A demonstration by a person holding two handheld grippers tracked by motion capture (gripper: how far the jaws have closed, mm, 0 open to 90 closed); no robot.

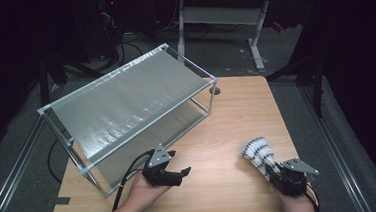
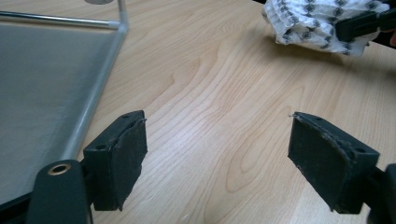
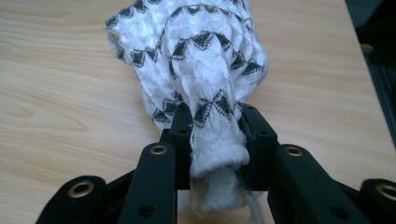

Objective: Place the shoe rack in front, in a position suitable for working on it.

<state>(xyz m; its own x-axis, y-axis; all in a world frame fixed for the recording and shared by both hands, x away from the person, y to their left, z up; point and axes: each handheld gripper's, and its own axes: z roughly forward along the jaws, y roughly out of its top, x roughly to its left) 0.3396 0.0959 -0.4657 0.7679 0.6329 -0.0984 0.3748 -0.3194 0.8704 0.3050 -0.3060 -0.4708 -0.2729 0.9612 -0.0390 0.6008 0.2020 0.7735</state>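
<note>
Right gripper [image 3: 212, 140] clamped on patterned knit cloth [image 3: 191, 60], lower right in high view; left gripper [image 2: 217, 154] wide open, empty. Soft, light, floppy; best pinched at bunched end

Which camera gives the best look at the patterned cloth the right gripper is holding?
The right gripper view: the cloth sits close up, bunched, its black-and-white pattern sharp, pinched between the right gripper jaws. The high view shows it small above the table; the left gripper view catches it at the top right edge.
</note>
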